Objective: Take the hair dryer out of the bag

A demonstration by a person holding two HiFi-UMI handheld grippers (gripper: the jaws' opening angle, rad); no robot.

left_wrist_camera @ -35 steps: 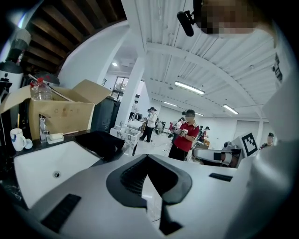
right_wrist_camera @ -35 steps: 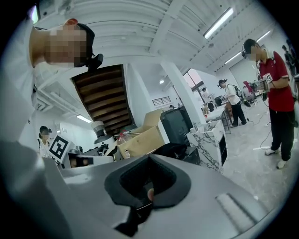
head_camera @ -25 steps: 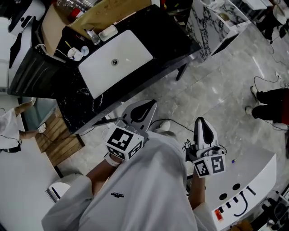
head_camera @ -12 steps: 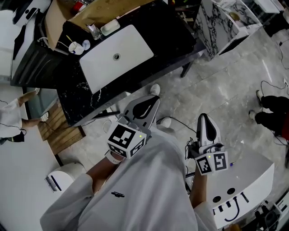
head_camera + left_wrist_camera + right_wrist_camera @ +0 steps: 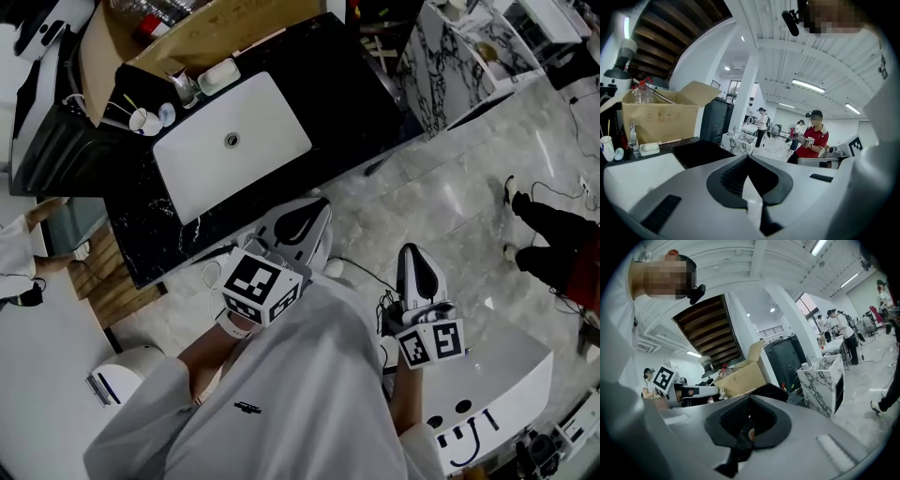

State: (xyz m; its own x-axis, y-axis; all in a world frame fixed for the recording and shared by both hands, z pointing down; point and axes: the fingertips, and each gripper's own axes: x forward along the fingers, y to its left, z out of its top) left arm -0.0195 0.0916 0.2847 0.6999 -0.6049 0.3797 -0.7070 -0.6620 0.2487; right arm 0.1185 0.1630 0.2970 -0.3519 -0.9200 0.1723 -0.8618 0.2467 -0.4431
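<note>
right now l gripper [image 5: 314, 212] & r gripper [image 5: 415, 254] both pressed together, empty, near black counter [image 5: 349, 86].

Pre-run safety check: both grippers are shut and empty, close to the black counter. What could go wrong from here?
1. A cable lies on the floor by the person's feet: possible trip hazard.
2. No bag or hair dryer shows in any view, so the target may be missed.
3. The left gripper and right gripper are shut; a careless reach could knock the cups beside the sink.
</note>
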